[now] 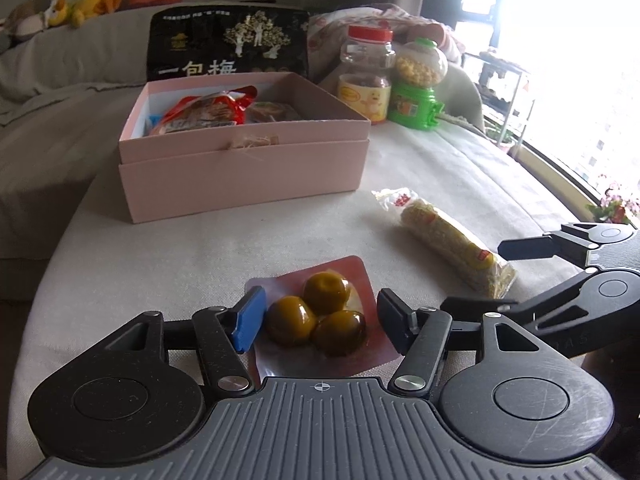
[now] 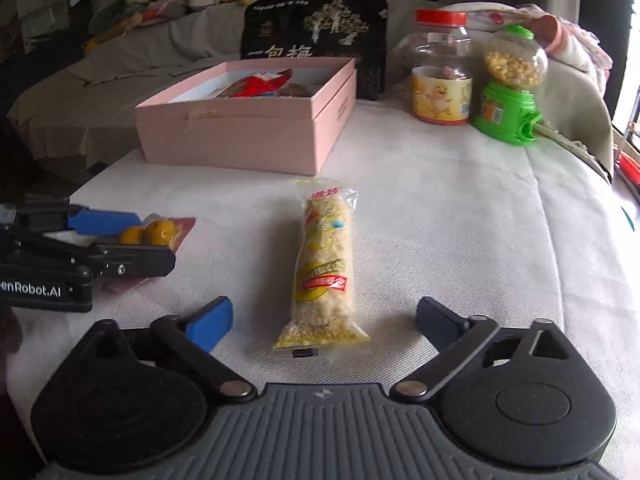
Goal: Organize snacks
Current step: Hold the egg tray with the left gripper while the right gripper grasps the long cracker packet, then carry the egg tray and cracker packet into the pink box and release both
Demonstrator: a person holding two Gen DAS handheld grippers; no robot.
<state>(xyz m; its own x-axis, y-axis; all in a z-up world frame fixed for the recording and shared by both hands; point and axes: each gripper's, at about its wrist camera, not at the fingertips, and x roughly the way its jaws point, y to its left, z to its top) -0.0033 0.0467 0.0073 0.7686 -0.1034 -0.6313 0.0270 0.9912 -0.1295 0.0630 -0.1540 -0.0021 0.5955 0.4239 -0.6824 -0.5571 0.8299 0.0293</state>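
Pink box [image 1: 244,168] at twelve o'clock holds several packets; two jars [image 1: 366,76] stand at one. Left gripper [image 1: 320,320] straddles one pouch [image 1: 320,316] of three yellow-brown balls (pads apart). Right gripper [image 2: 324,320] gapes wide around one puffed-rice bar [image 2: 326,268].

A black snack bag [image 2: 316,36], standing behind the pink box in the upper middle of the right wrist view, carries large pale characters "一包梅"; a row of small characters along its top edge is too small to read. At the left edge of that view, the body of the left tongs [image 2: 160,248] bears white lettering cut by the frame: "enRobot.AI". Labels on the rice-crisp bar wrapper [image 2: 326,264] and the red-lidded jar [image 2: 442,68] are illegible.
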